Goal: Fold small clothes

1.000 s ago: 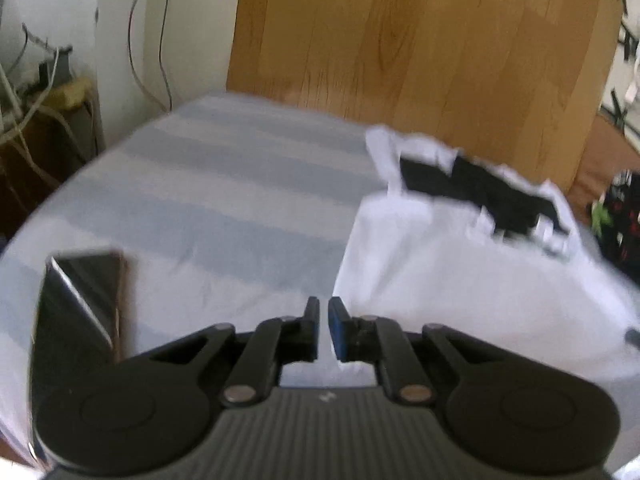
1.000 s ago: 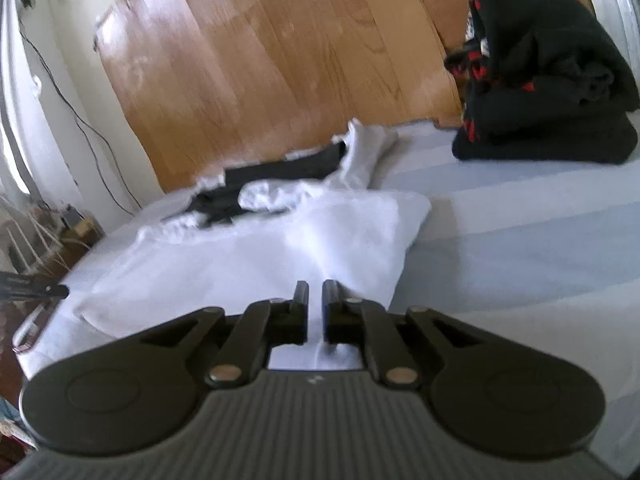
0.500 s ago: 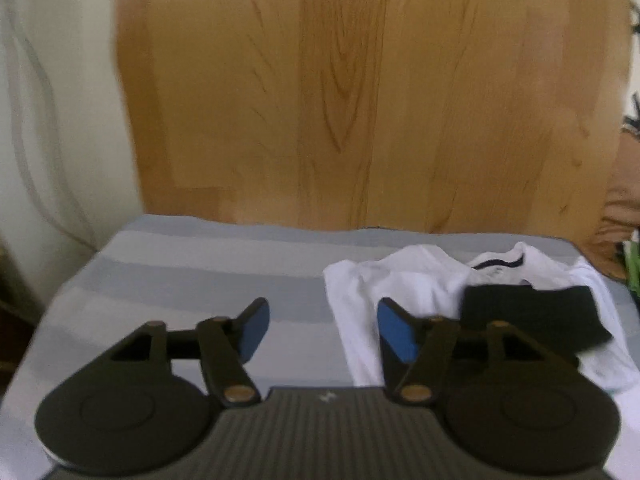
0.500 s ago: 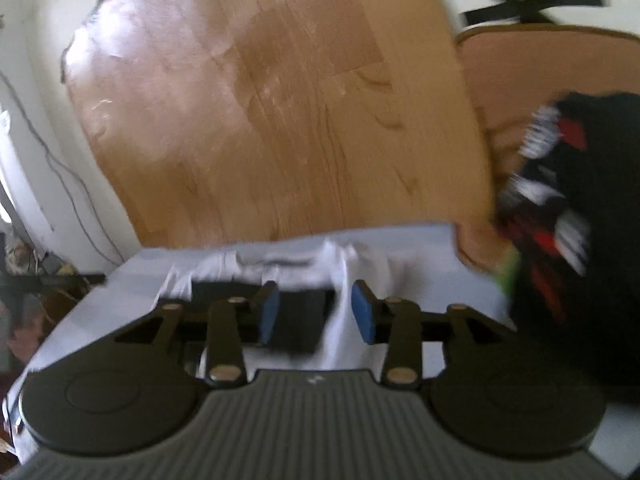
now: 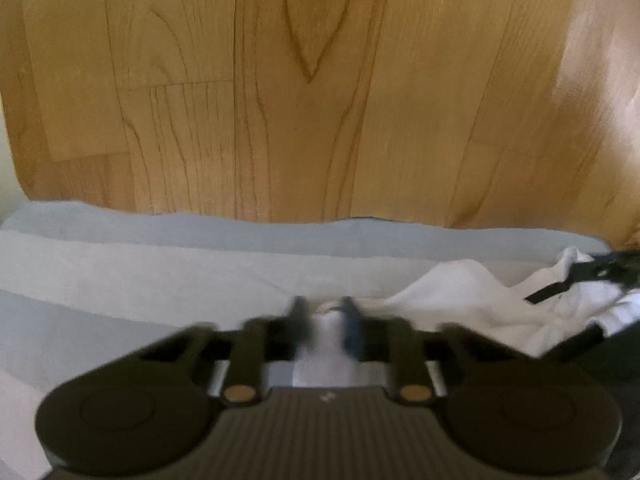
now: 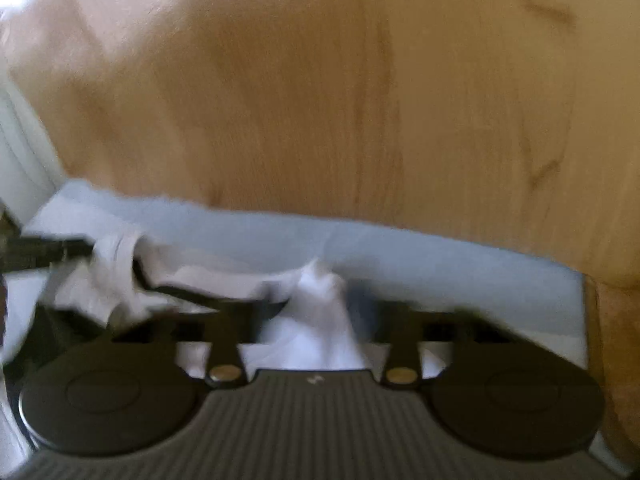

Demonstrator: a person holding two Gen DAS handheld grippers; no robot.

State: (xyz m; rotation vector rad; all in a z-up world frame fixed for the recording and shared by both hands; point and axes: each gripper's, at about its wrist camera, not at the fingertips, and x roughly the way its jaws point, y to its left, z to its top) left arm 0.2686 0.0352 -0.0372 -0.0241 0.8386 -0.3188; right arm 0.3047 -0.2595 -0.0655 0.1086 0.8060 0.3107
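The left claw (image 5: 323, 322) is closing on a corner of the white garment (image 5: 460, 304), which lies at the far edge of the striped bed (image 5: 120, 268) by the wooden headboard (image 5: 320, 100). The right claw (image 6: 316, 312) is closing on another bunched corner. Best to confirm both pinches, then lift evenly, keeping the cloth taut.

Both wrist views look steeply down, close over the blue-and-white striped bedsheet (image 5: 120, 264) toward the wood-grain headboard (image 5: 320, 100). Both share the crumpled white garment (image 6: 316, 320).
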